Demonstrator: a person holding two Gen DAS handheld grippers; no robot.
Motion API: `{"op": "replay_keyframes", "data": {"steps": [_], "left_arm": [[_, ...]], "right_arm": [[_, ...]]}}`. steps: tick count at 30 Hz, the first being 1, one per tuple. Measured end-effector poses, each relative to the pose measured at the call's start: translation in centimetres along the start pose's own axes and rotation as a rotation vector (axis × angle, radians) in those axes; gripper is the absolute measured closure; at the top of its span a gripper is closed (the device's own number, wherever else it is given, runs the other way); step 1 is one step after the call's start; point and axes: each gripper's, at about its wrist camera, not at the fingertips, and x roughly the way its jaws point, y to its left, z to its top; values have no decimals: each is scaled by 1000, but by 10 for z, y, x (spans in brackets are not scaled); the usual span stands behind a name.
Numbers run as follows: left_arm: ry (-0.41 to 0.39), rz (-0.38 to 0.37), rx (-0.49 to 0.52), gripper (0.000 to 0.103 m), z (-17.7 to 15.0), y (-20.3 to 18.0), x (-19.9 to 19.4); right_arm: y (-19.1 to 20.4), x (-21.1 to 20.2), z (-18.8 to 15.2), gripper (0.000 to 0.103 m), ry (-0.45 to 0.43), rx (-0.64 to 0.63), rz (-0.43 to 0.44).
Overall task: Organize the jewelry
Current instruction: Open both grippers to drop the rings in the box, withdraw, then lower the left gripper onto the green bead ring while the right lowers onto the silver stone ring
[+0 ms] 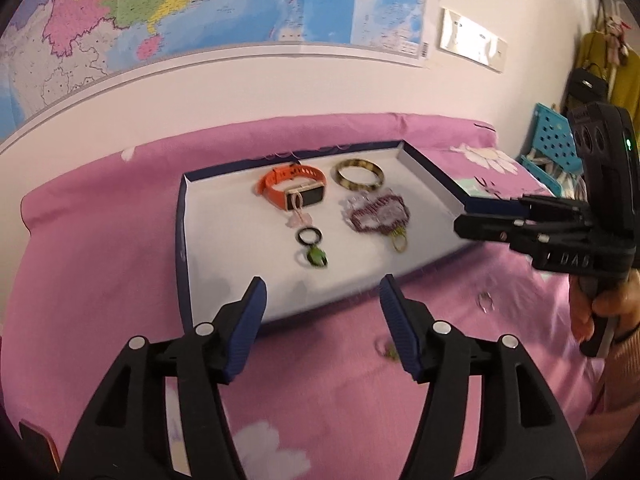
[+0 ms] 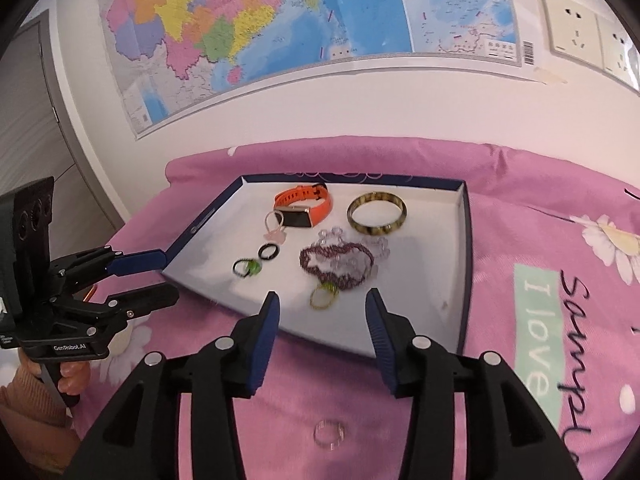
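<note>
A white tray with a navy rim [image 1: 188, 240] [image 2: 466, 240] lies on the pink bedspread. In it are an orange watch [image 1: 294, 190] [image 2: 304, 206], a mottled bangle [image 1: 360, 175] [image 2: 377, 214], a purple bead bracelet with a clear one [image 1: 378, 216] [image 2: 338, 264], a black ring [image 1: 309, 236] [image 2: 268, 252] and a green-stone ring [image 1: 316, 258] [image 2: 248, 268]. A clear ring [image 2: 329, 433] [image 1: 485, 303] and a small greenish ring [image 1: 387, 350] lie on the bedspread before the tray. My left gripper [image 1: 322, 322] [image 2: 166, 278] is open and empty. My right gripper [image 2: 322, 334] [image 1: 460, 216] is open and empty.
A wall with a map [image 1: 200, 8] rises right behind the bed. A blue stool [image 1: 554, 140] and hanging clothes [image 1: 612, 64] stand at the far right. Wall sockets [image 2: 576, 36] are at upper right. A grey door [image 2: 28, 128] is at left.
</note>
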Motion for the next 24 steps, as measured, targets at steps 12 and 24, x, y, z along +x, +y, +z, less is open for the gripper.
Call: {"op": "replay_keyframes", "data": {"steps": [12,24], "left_arm": [[57,-57,36,43,-32,-19,0],[99,-72,46,41,-39,-29,8]], "right_arm": [[-12,-10,-50,55,90,40,-37],[6,-4,-66,55,129,-12,-47]]}}
